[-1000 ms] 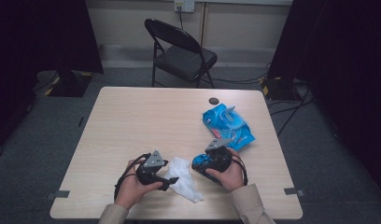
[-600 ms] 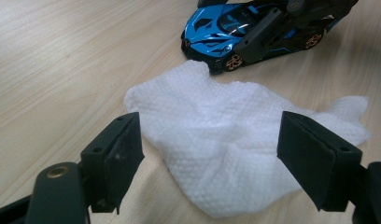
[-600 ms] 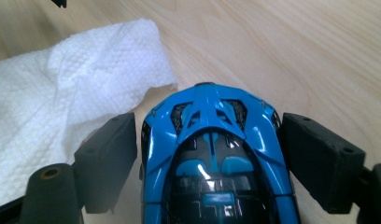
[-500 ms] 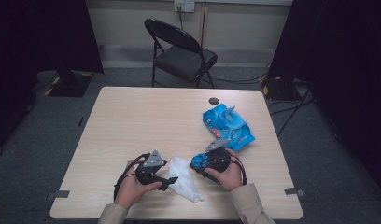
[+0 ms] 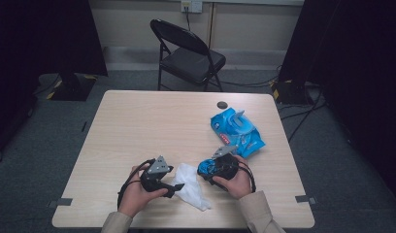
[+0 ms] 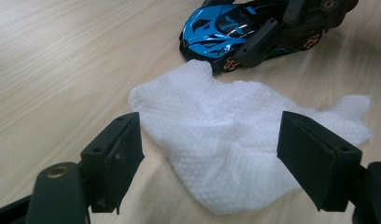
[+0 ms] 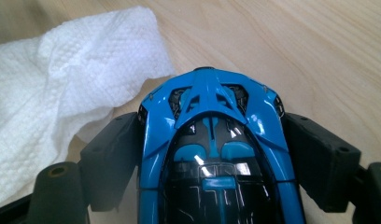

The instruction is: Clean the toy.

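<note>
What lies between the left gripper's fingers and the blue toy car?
The white wipe on the table, seen in the left gripper view, reaching to the car.

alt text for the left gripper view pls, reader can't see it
The left gripper hangs with its two black jaws open, one on each side of a crumpled white wipe lying on a light wooden table. Beyond the wipe, the right gripper has its jaws on either side of a blue toy car.
</note>
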Motion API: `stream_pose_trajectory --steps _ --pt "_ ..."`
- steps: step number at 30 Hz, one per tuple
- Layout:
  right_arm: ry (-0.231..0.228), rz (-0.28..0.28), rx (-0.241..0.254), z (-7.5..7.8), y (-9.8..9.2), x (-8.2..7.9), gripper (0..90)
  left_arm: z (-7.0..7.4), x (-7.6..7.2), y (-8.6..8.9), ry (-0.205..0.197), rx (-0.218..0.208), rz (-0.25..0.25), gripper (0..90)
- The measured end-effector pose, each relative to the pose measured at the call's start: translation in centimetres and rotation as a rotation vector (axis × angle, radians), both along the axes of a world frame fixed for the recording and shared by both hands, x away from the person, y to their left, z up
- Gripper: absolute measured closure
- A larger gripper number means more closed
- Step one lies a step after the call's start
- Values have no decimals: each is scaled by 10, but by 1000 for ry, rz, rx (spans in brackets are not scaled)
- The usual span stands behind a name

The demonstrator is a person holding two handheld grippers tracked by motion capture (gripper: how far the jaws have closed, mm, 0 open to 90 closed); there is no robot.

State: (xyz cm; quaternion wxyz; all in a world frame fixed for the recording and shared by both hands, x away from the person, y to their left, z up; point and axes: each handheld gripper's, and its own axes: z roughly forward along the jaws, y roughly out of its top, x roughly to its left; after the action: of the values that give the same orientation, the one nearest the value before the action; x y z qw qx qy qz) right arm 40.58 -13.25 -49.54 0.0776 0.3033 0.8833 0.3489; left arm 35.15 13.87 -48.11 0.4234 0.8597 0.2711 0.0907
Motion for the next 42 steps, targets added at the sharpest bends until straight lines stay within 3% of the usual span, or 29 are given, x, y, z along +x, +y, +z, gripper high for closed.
stream_pose_trajectory --steps 18,31,42 --pt "-18 2 -9 15 -5 -1 189 1 0 -2 -2 -1 -3 221" --pt "7 22 -31 22 7 8 176 0 1 -2 3 -11 -8 221" --pt "39 41 -79 9 16 11 180 0 2 0 2 -15 -4 221"
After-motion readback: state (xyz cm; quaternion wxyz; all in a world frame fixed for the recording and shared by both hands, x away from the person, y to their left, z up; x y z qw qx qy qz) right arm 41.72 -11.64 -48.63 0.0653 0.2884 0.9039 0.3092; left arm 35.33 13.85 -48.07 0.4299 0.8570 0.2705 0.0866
